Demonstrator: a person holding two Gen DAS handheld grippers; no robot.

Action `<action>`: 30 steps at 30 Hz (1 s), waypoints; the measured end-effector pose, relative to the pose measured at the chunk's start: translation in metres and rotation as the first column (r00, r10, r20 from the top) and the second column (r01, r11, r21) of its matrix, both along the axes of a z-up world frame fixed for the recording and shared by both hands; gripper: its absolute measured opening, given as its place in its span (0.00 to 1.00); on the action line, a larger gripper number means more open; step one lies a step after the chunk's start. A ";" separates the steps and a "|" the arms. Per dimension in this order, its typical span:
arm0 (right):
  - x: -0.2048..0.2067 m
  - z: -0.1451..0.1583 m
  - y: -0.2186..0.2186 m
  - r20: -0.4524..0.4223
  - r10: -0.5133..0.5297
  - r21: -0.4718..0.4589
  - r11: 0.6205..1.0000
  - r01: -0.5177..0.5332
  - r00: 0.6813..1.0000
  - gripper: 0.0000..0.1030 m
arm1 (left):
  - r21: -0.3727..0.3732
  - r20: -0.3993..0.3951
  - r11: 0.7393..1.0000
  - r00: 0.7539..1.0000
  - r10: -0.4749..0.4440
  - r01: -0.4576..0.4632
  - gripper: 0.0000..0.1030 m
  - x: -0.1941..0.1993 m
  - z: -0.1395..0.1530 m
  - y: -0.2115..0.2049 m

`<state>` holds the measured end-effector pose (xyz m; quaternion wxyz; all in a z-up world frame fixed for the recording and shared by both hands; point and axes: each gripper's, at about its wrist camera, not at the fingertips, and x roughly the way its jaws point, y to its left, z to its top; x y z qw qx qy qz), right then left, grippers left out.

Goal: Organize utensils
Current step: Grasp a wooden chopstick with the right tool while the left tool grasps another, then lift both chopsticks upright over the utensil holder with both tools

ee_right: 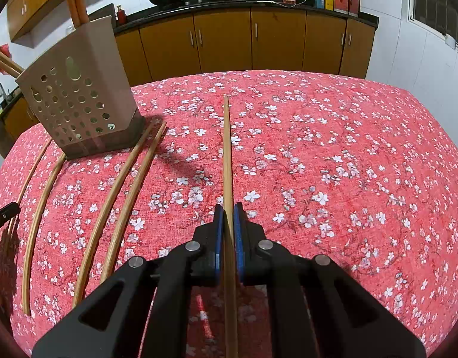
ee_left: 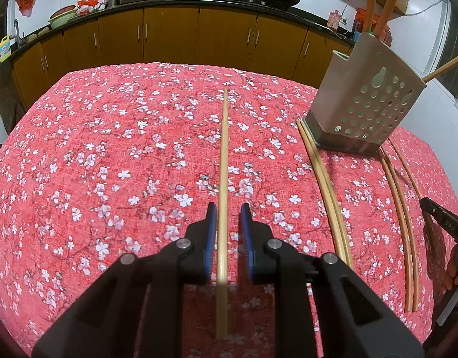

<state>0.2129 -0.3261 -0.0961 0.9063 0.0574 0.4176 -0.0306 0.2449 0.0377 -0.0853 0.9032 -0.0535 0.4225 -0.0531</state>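
L tool (ee_left: 228,208): I've got it released, straddling chopstick (ee_left: 223,179).
R tool (ee_right: 228,208): clenched on chopstick (ee_right: 227,149).
Risk: thin stick could pivot, miss holder (ee_right: 80,98).

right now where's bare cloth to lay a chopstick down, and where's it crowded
Bare floral tablecloth spreads right of the chopstick in the right gripper, and left of the chopstick between the left gripper's fingers. Crowded: around the perforated holder, where loose chopsticks lie on both sides.
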 end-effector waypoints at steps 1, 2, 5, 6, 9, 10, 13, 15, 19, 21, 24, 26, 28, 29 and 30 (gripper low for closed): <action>0.000 0.000 0.000 0.000 0.000 0.000 1.000 0.000 1.000 0.09 | 0.000 0.000 1.000 1.000 0.000 0.000 0.18 0.000 0.000 0.000; 0.000 0.000 0.000 0.000 0.000 0.000 1.000 0.000 1.000 0.09 | 0.001 0.000 1.000 1.000 0.000 0.000 0.18 0.000 0.000 0.000; 0.000 0.000 0.000 0.000 0.000 0.000 1.000 0.000 1.000 0.09 | 0.000 -0.001 1.000 1.000 0.000 0.000 0.18 0.000 0.000 0.000; 0.001 0.000 0.000 0.000 0.000 0.000 1.000 0.000 1.000 0.09 | 0.000 -0.001 1.000 1.000 0.000 0.000 0.18 0.000 0.000 0.000; -0.002 0.000 -0.002 0.000 -0.001 0.006 1.000 0.001 1.000 0.09 | 0.008 -0.002 1.000 1.000 0.000 0.000 0.18 0.000 0.001 0.000; -0.004 0.000 -0.001 0.000 -0.001 0.006 1.000 0.001 1.000 0.09 | 0.025 -0.002 1.000 1.000 -0.003 0.003 0.18 -0.002 0.001 -0.002; -0.015 0.000 -0.001 -0.001 0.008 0.005 1.000 -0.008 1.000 0.09 | 0.081 -0.004 0.996 1.000 -0.029 0.030 0.18 -0.012 0.002 -0.008; -0.018 0.000 -0.001 0.000 0.013 0.014 1.000 -0.013 1.000 0.09 | 0.090 -0.005 0.995 0.999 -0.040 0.040 0.16 -0.017 0.002 -0.010; -0.020 0.000 -0.002 0.000 0.016 0.019 1.000 -0.016 1.000 0.08 | 0.091 -0.008 0.995 0.999 -0.033 0.034 0.08 -0.021 0.002 -0.006; -0.023 0.004 -0.002 0.003 0.017 0.019 1.000 -0.017 1.000 0.07 | 0.097 -0.018 0.994 0.999 -0.038 0.039 0.08 -0.021 0.003 -0.006; -0.032 0.020 -0.004 0.045 0.014 0.023 1.000 -0.015 0.999 0.07 | 0.090 -0.025 0.995 0.999 -0.039 0.041 0.08 -0.024 0.010 -0.002; -0.037 0.033 -0.007 0.077 0.011 0.029 1.000 -0.013 0.997 0.07 | 0.084 -0.003 0.996 0.999 -0.039 0.039 0.08 -0.030 0.022 0.004; -0.043 0.051 -0.011 0.122 0.005 0.030 1.000 -0.008 0.993 0.07 | 0.077 0.012 0.996 0.999 -0.037 0.036 0.08 -0.032 0.034 0.005; -0.045 0.057 -0.013 0.139 0.004 0.030 1.000 -0.008 0.990 0.07 | 0.072 0.036 0.997 0.999 -0.038 0.036 0.07 -0.035 0.045 0.007; -0.047 0.066 -0.013 0.163 0.001 0.030 1.000 -0.006 0.987 0.07 | 0.071 0.053 0.997 0.998 -0.039 0.035 0.07 -0.037 0.052 0.007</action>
